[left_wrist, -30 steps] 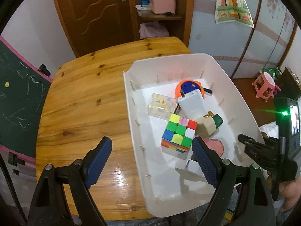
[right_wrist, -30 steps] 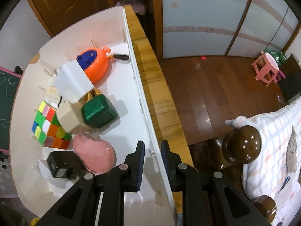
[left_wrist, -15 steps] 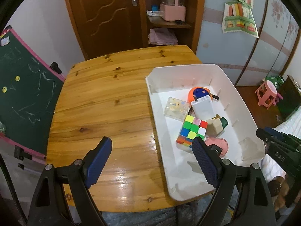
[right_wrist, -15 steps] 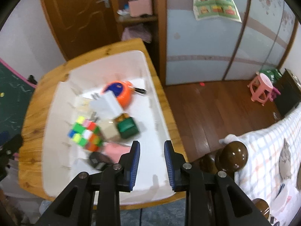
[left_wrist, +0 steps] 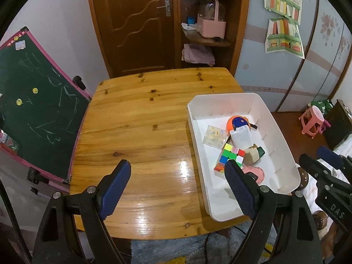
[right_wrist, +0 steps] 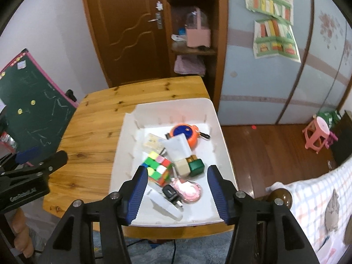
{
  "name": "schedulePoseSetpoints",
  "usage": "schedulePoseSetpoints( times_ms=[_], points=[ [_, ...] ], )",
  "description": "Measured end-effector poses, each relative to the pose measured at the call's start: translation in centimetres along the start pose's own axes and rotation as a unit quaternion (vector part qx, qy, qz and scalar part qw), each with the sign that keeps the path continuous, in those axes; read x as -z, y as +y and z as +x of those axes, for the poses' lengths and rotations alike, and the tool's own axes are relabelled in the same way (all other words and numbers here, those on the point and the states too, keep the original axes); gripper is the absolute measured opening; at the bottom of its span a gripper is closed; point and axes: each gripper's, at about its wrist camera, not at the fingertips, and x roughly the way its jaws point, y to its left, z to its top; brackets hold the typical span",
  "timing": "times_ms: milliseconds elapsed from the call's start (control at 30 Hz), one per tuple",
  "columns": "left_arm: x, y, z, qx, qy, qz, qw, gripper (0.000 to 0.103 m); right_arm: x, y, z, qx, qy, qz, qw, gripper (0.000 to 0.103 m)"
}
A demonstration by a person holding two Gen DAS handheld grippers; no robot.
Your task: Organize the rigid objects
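A white bin [left_wrist: 283,140] [right_wrist: 118,154] stands on the right side of the wooden table [left_wrist: 140,132] [right_wrist: 88,136]. It holds a colour cube [left_wrist: 231,154] [right_wrist: 157,167], an orange round toy [left_wrist: 236,121] [right_wrist: 187,133], a white box [left_wrist: 241,137] [right_wrist: 178,147], a clear case [left_wrist: 214,134], a green and beige block [right_wrist: 190,167], a pink dish [right_wrist: 189,190] and a black charger [right_wrist: 170,194]. My left gripper [left_wrist: 178,187] is open and empty above the table's near side. My right gripper [right_wrist: 178,195] is open and empty above the bin's near end.
A green chalkboard [left_wrist: 33,101] leans left of the table. A wooden door [left_wrist: 134,22] and a shelf with a pink basket [left_wrist: 211,27] stand behind. A pink stool [left_wrist: 312,118] and a bed post [right_wrist: 281,197] are on the right.
Both grippers have pulled back and up from the bin. The right gripper's jaws have opened wide. The left gripper stays open.
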Motion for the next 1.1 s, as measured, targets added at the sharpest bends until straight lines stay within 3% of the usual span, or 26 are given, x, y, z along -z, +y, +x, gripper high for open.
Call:
schedulePoseSetpoints(
  times_ms=[133, 233, 367, 500, 700, 1100],
  points=[
    [-0.1, 0.7, -1.0, -0.008, -0.004, -0.006, 0.9999, 0.089, -0.3, 1.5, -1.8, -0.018, -0.019, -0.015, 1.0, 0.059],
    [0.0, 1.3, -1.5, -0.009, -0.005, -0.019, 0.9998, 0.089, -0.4, 2.3, -3.1, -0.028, -0.033, -0.018, 0.999, 0.069],
    [0.3, 1.9, -2.0, -0.015, -0.006, -0.029, 0.9994, 0.089, -0.2, 3.3, -4.5, -0.029, -0.054, -0.021, 0.998, 0.069],
    [0.8, 2.2, -2.1, -0.017, -0.006, -0.032, 0.9993, 0.089, 0.0, 3.4, -4.3, -0.041, -0.047, -0.006, 0.998, 0.069],
    [1.0, 2.6, -1.6, -0.017, -0.001, -0.033, 0.9993, 0.089, 0.1, 2.7, -3.7, -0.02, -0.037, 0.02, 0.999, 0.069],
    [1.0, 3.6, -1.6, -0.022, -0.003, -0.037, 0.9991, 0.089, 0.2, 3.9, -3.3, -0.009, -0.035, 0.009, 0.999, 0.069]
  ],
)
